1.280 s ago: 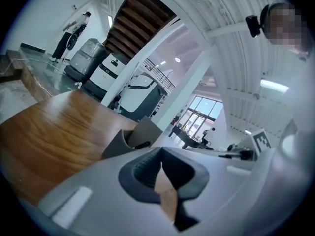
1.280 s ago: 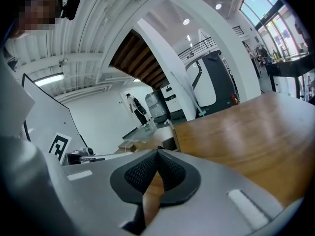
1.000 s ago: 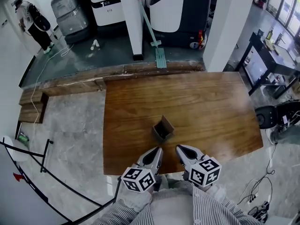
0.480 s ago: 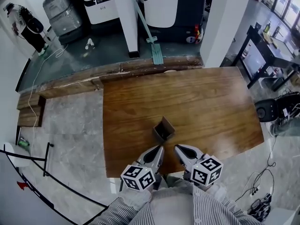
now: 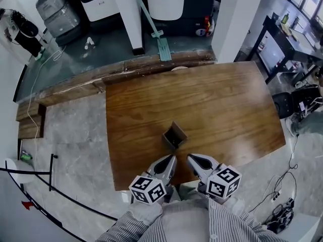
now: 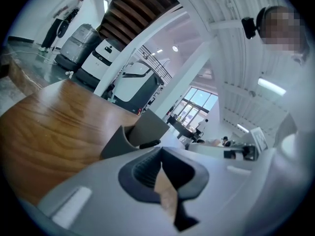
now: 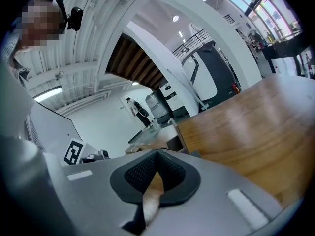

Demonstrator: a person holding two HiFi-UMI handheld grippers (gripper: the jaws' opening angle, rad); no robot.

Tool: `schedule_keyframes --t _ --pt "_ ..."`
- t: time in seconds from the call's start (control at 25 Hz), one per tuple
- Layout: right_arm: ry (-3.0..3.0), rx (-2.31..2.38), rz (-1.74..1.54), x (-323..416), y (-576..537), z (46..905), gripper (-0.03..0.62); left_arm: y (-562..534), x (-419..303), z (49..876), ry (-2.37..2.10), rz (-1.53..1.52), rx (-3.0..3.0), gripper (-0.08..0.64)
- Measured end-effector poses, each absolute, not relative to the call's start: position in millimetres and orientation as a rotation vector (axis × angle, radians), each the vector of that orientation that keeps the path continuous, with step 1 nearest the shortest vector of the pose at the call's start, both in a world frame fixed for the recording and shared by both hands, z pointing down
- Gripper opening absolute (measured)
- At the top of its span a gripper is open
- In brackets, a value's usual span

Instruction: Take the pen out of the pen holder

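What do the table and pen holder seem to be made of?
Table: wood or wood veneer, going by the brown grain lines; glossy, with a light sheen.
Pen holder: matte dark grey with smooth, flat walls; probably plastic, possibly coated metal.

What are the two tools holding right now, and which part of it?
Nothing. The left tool and the right tool are both shut and empty. The pen sits in the pen holder.
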State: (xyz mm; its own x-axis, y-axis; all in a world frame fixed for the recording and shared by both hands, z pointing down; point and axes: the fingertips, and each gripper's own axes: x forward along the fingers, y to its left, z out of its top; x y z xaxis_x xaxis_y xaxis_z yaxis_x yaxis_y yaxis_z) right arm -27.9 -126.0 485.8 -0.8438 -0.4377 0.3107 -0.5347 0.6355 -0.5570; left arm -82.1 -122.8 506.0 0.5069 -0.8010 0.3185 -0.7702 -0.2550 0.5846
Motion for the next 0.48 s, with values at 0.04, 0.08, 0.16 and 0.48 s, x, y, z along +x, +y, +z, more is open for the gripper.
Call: schedule_keyframes --t 0.04,0.08,0.16,0.48 --pt "-2.716 0.804 1.002 -28.2 -125.5 485.3 -0.002 -122.1 -81.2 508.0 -1.279 -0.041 2.051 0.008" --pt "-2.729 0.797 1.012 -28.5 -125.1 484.4 -0.002 -121.6 -80.2 509.9 -1.275 -0.031 2.055 0.008" --pt "-2.747 0.792 1.034 -28.4 -124.5 483.9 -0.002 -121.6 -78.3 513.0 -1.26 -0.024 2.071 0.008" --pt "-2.711 0.784 1.175 -22.7 -116.2 502.4 -0.002 -126.7 -74.8 525.0 -1.209 0.078 2.16 0.008"
